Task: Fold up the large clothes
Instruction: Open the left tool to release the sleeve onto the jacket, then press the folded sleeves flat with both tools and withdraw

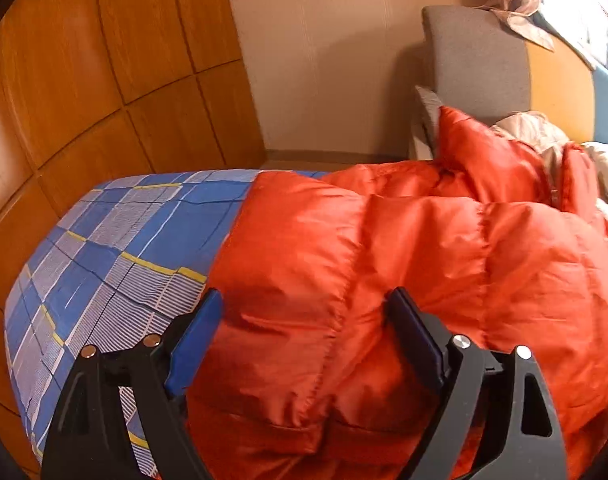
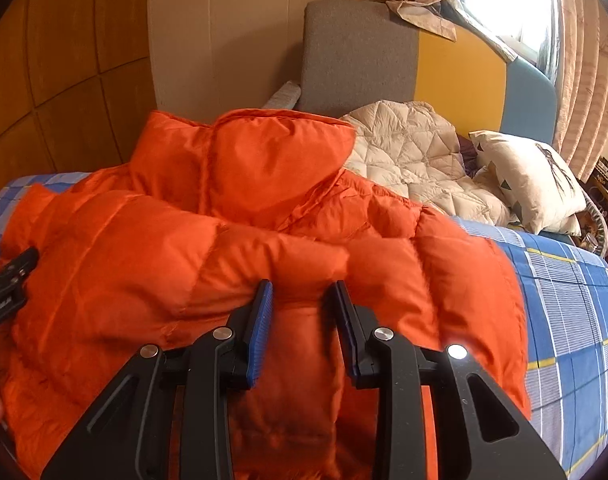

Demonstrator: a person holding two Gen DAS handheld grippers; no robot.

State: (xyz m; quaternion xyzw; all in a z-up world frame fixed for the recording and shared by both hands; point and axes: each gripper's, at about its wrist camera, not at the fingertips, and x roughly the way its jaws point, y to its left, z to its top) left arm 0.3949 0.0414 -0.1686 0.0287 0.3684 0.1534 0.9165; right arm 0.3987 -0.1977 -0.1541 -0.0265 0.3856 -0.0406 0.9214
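An orange puffer jacket [image 1: 383, 264] lies bunched on a bed with a blue plaid sheet [image 1: 104, 240]. My left gripper [image 1: 304, 300] is open, its blue-padded jaws wide apart over the jacket's lower left edge, with fabric bulging between them. In the right wrist view the jacket [image 2: 164, 248] lies with its collar [image 2: 272, 160] standing up at the far side. My right gripper [image 2: 302, 288] has its jaws close on a thick fold of the jacket. The left gripper [image 2: 8, 280] shows at the left edge of that view.
A cream quilted garment [image 2: 415, 160] and a white pillow [image 2: 531, 180] lie at the bed's head. A grey, yellow and blue headboard [image 2: 363, 52] stands behind. A wooden panelled wall [image 1: 84, 80] is on the left. A curtained window [image 2: 523, 0] is at right.
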